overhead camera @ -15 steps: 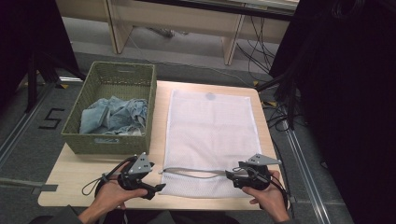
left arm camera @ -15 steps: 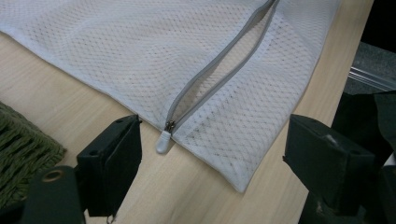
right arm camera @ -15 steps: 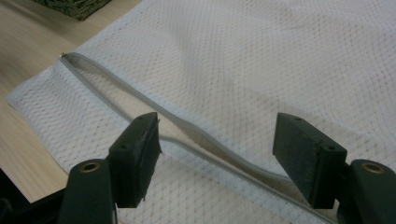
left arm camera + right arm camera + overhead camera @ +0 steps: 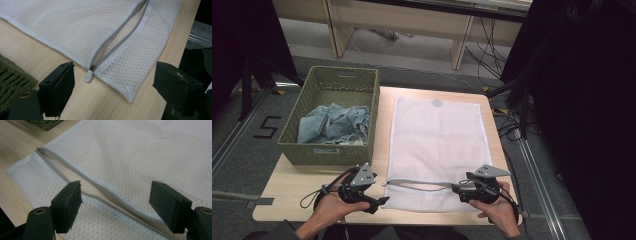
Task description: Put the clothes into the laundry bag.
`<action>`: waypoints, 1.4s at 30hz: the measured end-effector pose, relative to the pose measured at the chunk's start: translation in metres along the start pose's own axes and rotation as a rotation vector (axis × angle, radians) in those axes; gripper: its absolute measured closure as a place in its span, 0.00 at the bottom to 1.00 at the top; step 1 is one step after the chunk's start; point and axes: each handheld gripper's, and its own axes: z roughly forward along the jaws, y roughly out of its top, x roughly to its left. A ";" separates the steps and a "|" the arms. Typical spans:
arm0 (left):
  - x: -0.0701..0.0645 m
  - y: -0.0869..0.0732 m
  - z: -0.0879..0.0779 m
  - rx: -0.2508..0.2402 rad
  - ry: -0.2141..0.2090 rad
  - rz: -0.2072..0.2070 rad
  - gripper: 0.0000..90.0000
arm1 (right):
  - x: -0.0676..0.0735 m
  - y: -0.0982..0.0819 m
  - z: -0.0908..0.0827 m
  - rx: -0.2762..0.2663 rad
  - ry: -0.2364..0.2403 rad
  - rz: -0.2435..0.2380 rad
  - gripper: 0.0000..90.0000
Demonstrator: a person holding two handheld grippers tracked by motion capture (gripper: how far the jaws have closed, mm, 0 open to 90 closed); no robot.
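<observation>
lying flat at mid-frame, the mesh bag (image 4: 437, 145) was unzipped; jeans (image 4: 334, 125) sat in the basket (image 4: 292, 135), both hand-held grippers (image 4: 379, 202) (image 4: 457, 189) open, empty.

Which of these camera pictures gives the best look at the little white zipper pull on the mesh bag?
The left gripper view: the zipper pull lies close up, at the end of the open grey zip on the mesh bag. The right gripper view shows that zip end far off and tiny. In the high view the pull is too small to make out.
</observation>
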 end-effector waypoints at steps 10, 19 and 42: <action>0.001 0.001 -0.001 -0.002 0.006 -0.026 0.18 | -0.009 0.003 0.012 0.011 -0.041 -0.060 0.26; 0.004 0.002 0.000 0.004 0.005 -0.004 0.18 | -0.007 0.007 0.037 0.142 -0.049 -0.137 0.28; 0.006 0.002 0.000 -0.002 -0.002 -0.018 0.18 | -0.008 0.007 0.073 0.268 -0.059 -0.278 0.34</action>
